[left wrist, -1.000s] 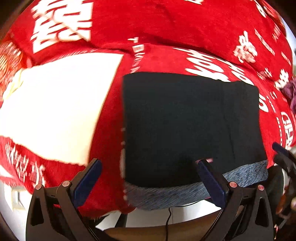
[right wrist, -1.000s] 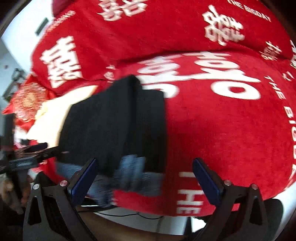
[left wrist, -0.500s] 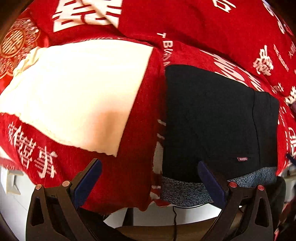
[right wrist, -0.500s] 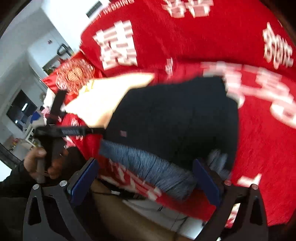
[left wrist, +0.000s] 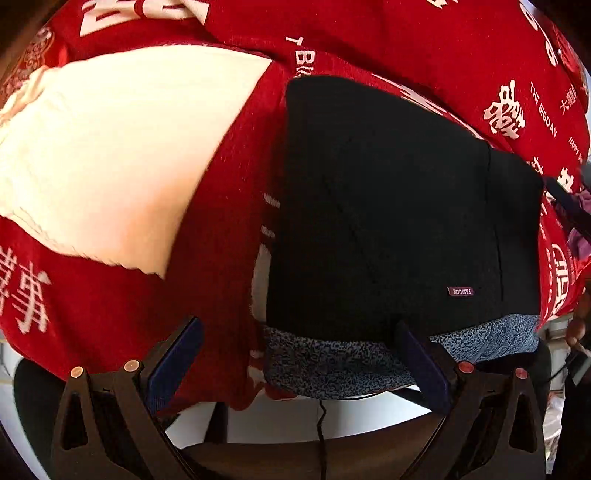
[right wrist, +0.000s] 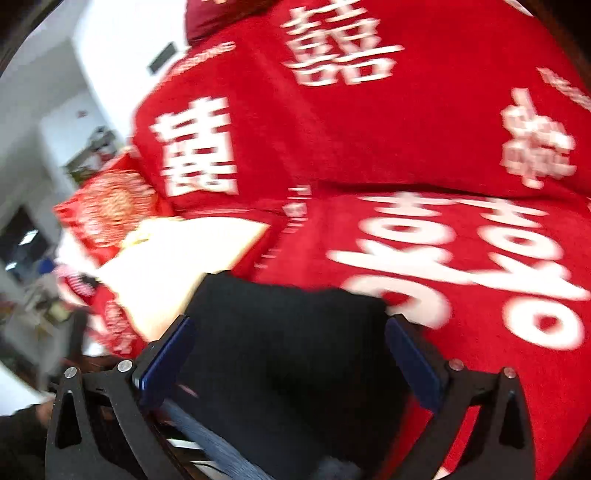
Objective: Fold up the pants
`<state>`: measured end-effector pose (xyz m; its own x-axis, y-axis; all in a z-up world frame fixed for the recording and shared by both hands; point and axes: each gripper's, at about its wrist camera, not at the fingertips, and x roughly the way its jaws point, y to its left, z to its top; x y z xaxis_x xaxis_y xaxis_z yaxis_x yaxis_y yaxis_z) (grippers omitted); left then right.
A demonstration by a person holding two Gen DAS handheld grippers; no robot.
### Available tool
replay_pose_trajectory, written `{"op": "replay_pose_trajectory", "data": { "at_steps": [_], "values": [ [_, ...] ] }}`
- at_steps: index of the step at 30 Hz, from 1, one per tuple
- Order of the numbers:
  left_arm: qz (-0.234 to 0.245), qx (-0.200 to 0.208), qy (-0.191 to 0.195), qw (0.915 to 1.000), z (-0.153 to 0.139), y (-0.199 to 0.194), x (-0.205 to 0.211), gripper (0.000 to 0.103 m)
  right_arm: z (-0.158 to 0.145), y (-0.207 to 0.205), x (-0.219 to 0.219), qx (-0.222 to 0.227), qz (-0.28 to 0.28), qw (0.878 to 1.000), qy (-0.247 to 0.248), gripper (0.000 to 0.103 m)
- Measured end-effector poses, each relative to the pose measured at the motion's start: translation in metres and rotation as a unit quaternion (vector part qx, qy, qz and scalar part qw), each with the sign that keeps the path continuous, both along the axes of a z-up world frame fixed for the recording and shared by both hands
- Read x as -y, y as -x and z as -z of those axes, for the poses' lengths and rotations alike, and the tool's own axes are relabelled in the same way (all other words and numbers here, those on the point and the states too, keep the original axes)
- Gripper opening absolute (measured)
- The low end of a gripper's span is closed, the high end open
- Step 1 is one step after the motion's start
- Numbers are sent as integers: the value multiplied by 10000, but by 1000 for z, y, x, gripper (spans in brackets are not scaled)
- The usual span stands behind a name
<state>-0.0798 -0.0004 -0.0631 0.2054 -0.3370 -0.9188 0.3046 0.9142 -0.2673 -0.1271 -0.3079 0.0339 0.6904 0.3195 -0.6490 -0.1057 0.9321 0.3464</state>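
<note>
The black pants [left wrist: 399,206] lie folded into a flat rectangle on the red cover, with a blue-grey speckled waistband [left wrist: 332,362] at the near edge and a small label [left wrist: 460,291] near the right. My left gripper [left wrist: 295,354] stands open just in front of the waistband, holding nothing. In the blurred right wrist view the same black pants [right wrist: 288,354] fill the space between the fingers of my right gripper [right wrist: 288,354], which is open and low over them. The blue-grey waistband [right wrist: 207,443] shows below its left finger.
A red cover with white characters [left wrist: 406,33] drapes the seat and backrest. A cream cloth [left wrist: 122,147] lies left of the pants. A black cable [left wrist: 321,424] hangs under the front edge. A person's hand [right wrist: 40,413] shows at lower left in the right wrist view.
My right gripper has swung back over the pants and come in close. The left view has drifted left and then closer; the pants have not moved.
</note>
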Motion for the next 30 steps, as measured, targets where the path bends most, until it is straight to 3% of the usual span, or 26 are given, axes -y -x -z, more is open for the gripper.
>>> {"op": "replay_pose_trajectory", "data": {
  "at_steps": [2, 4, 5, 10, 13, 18, 20, 22, 23, 27, 30],
  "values": [
    [-5, -72, 104, 9999, -1, 0, -3, 103, 16, -20, 2, -254, -25, 9996, -135, 103],
    [17, -87, 118, 9999, -5, 1, -5, 103, 54, -45, 14, -1093, 360, 9933, -123, 102],
    [25, -43, 84, 10000, -8, 1, -7, 103, 64, -48, 21, -1215, 496, 9911, -229, 103],
    [-171, 302, 292, 9990, -38, -25, -18, 103, 36, -21, 25, -828, 533, 9933, -602, 103],
    [-352, 343, 468, 9977, -49, -71, -9, 103, 26, 3, 22, -751, 549, 9947, -446, 103],
    [-172, 156, 356, 9991, -48, -131, 48, 103, 22, 31, 11, -762, 678, 9947, -111, 103],
    [-165, 26, -73, 9998, -35, -148, 66, 103, 21, 37, 8, -785, 680, 9946, -59, 103],
    [-114, -223, -615, 9978, -14, -150, 76, 103, 23, 42, 3, -870, 688, 9938, 47, 103],
    [-127, -223, -628, 9977, -13, -146, 74, 103, 24, 44, 2, -915, 701, 9933, 102, 103],
    [-105, 300, -246, 9992, -49, -108, 54, 103, 18, 63, -6, -850, 576, 9946, 158, 103],
    [-20, 651, 19, 9979, -68, -66, 30, 103, 14, 83, -23, -681, 40, 9976, -89, 103]
  ]
}}
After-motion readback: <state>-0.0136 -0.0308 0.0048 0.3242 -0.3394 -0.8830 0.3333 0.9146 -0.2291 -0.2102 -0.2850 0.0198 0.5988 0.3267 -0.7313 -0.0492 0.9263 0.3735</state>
